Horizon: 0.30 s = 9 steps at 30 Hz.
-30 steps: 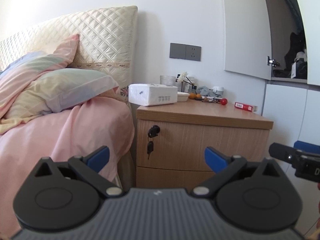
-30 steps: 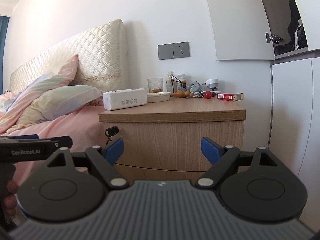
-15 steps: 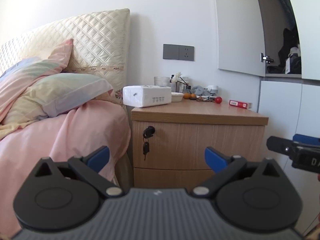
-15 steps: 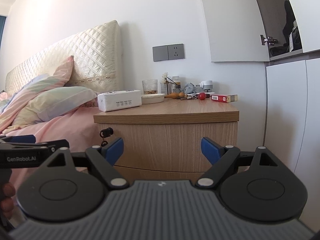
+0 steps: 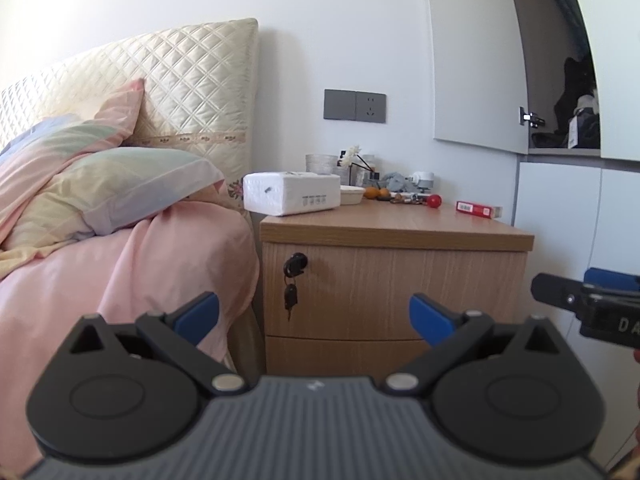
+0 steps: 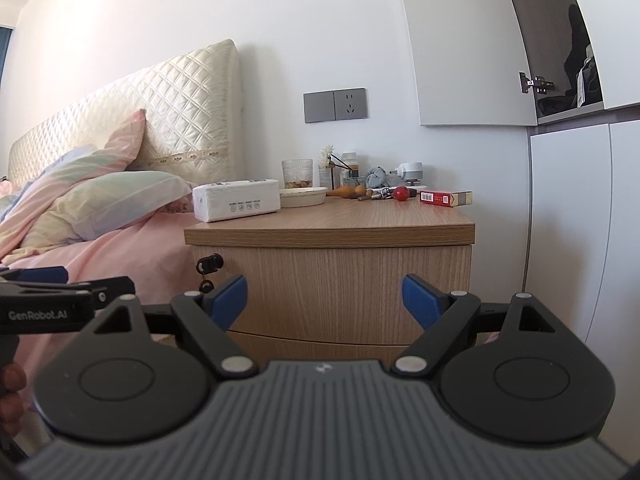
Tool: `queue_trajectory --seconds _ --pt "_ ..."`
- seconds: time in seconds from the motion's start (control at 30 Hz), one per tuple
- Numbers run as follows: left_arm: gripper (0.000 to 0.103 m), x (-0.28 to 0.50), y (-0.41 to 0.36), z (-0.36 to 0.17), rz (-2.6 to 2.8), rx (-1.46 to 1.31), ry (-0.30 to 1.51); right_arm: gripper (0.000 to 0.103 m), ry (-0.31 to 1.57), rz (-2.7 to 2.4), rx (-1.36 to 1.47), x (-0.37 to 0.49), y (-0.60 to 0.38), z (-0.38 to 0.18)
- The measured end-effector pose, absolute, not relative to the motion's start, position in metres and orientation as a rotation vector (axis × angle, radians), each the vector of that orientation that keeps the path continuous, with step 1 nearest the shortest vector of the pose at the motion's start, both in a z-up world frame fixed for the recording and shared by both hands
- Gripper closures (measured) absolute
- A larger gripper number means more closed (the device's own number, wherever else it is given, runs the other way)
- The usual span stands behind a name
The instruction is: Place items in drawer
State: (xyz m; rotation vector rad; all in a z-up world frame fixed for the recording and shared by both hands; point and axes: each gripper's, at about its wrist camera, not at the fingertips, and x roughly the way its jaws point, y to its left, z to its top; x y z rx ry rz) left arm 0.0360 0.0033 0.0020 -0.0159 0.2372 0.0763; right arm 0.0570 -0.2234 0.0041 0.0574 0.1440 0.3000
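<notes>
A wooden nightstand [image 5: 394, 236] [image 6: 328, 236] stands beside the bed. Its top drawer [image 5: 400, 292] [image 6: 340, 284] is shut, with a key [image 5: 291, 296] hanging in the lock at its left. On top lie a white tissue pack [image 5: 291, 193] [image 6: 236, 200], a red box [image 5: 478, 209] [image 6: 445, 198], a red ball [image 5: 434, 201] [image 6: 401, 193], a shallow dish [image 6: 303, 196] and small clutter. My left gripper [image 5: 314, 316] is open and empty, short of the drawer front. My right gripper [image 6: 324, 298] is open and empty, also short of it.
A bed with pink sheets [image 5: 120, 272] and pillows [image 5: 120, 184] lies to the left. White cabinet doors [image 5: 560, 216] stand right of the nightstand, with an open cupboard [image 5: 568, 120] above. A grey wall socket [image 5: 355, 105] sits above the nightstand.
Both views have drifted slightly, with the nightstand shifting a little left and lower in frame. Both grippers stay open and empty.
</notes>
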Motion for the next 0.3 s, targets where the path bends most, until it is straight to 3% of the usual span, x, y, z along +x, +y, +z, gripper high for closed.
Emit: queue_trajectory --seconds 0.3 --pt "0.000 0.0349 0.0016 0.0012 0.067 -0.003 0.236 0.017 0.144 0.294 0.058 0.0564 -0.2244 0.0044"
